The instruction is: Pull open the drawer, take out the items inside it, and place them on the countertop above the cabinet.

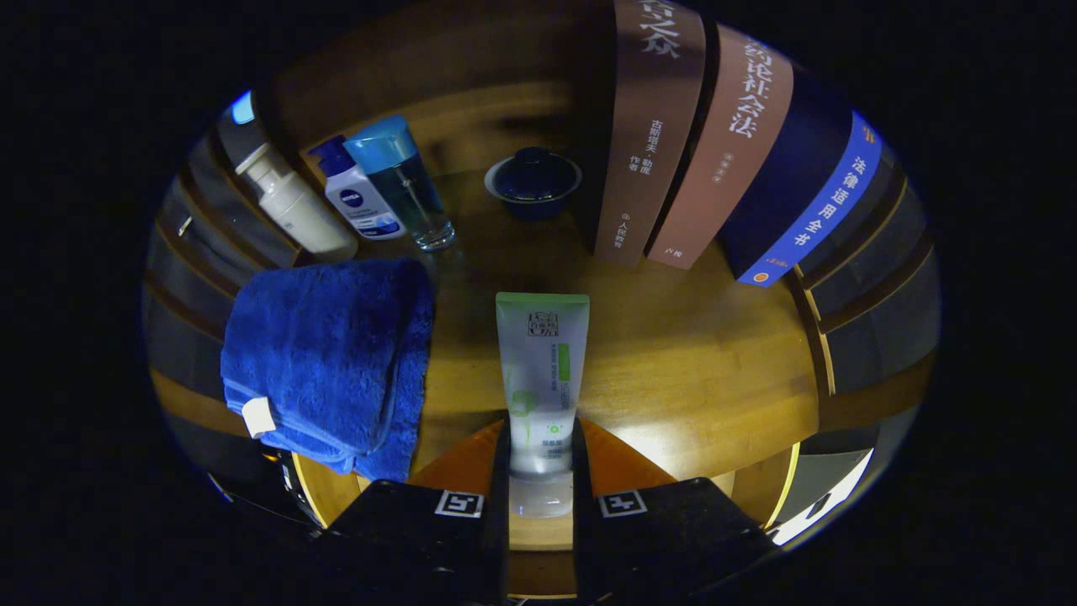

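squarely pinched between the gripper (541, 484) fingers: a squeeze tube (541, 379), cap end toward the camera, both fingers pressed on its sides, over the wooden countertop (698, 370). just left, a folded blue towel (332, 358). beyond, three bottles (353, 198), a dark lidded bowl (533, 181), probably ceramic, and upright books (724, 160).

Standing in a row at the back: white pump bottle (290, 206), small white bottle with dark blue cap (358, 195), clear bottle with light blue cap (408, 189). Beside these, dark lidded bowl (533, 181), then three upright books: brown (648, 135), pink (728, 151), dark blue (808, 202). Nearer than the bottles, folded blue towel (328, 353) with white tag
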Demonstrator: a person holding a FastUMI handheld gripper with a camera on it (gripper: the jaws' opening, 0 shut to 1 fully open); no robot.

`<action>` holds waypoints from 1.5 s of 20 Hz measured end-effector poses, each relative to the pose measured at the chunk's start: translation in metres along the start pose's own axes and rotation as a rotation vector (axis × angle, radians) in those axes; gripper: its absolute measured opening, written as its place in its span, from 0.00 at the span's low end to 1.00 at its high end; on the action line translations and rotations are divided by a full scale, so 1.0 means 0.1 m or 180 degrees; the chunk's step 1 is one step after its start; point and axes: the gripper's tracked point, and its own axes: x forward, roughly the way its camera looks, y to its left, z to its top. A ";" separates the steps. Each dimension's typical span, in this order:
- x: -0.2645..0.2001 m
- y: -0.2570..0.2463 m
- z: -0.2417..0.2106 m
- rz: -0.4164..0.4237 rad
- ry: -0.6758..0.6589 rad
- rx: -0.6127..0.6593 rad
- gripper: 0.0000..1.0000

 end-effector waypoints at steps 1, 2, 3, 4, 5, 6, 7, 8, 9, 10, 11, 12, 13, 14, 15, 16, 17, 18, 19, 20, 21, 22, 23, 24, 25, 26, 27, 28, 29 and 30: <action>0.02 0.01 0.00 -0.0010 0.0022 -0.0010 0.35; 0.04 0.02 0.02 -0.0019 0.0014 -0.0028 0.35; 0.05 0.01 0.05 -0.0045 0.0013 -0.0062 0.35; 0.03 0.00 0.05 -0.0079 0.0023 -0.0097 0.38; 0.06 0.01 0.05 -0.0105 0.0027 -0.0126 0.40; 0.04 0.03 0.05 -0.0122 0.0019 -0.0154 0.43; 0.03 0.03 0.05 -0.0148 0.0002 -0.0180 0.48; 0.01 0.03 0.06 -0.0156 -0.0020 -0.0209 0.54; -0.02 0.02 0.08 -0.0174 -0.0049 -0.0231 0.60; -0.05 0.02 0.08 -0.0192 -0.0088 -0.0250 0.66; -0.07 0.03 0.08 -0.0188 -0.0111 -0.0263 0.71; -0.12 0.07 0.09 -0.0159 -0.0143 -0.0277 0.77; -0.15 0.07 0.08 -0.0173 -0.0161 -0.0292 0.83; -0.16 0.07 0.09 -0.0176 -0.0192 -0.0299 0.89; -0.20 0.08 0.10 -0.0169 -0.0229 -0.0294 0.94; -0.25 0.09 0.10 -0.0163 -0.0281 -0.0284 1.00; -0.30 0.10 0.11 -0.0151 -0.0344 -0.0281 1.00; -0.38 0.12 0.12 -0.0133 -0.0447 -0.0283 1.00; -0.43 0.13 0.13 -0.0123 -0.0532 -0.0284 1.00; -0.52 0.15 0.13 -0.0093 -0.0657 -0.0284 1.00; -0.60 0.16 0.12 -0.0072 -0.0765 -0.0277 1.00; -0.68 0.15 0.11 -0.0094 -0.0896 -0.0287 1.00; -0.77 0.13 0.09 -0.0116 -0.1019 -0.0319 1.00; -0.88 0.13 0.05 -0.0115 -0.1165 -0.0334 1.00; -0.98 0.14 0.00 -0.0092 -0.1291 -0.0330 1.00; -1.11 0.16 -0.09 -0.0048 -0.1411 -0.0298 1.00; -1.22 0.18 -0.17 0.0006 -0.1531 -0.0245 1.00; -1.34 0.20 -0.25 0.0048 -0.1638 -0.0209 1.00; -1.45 0.19 -0.33 0.0067 -0.1753 -0.0193 1.00; -1.59 0.19 -0.39 0.0074 -0.1889 -0.0201 1.00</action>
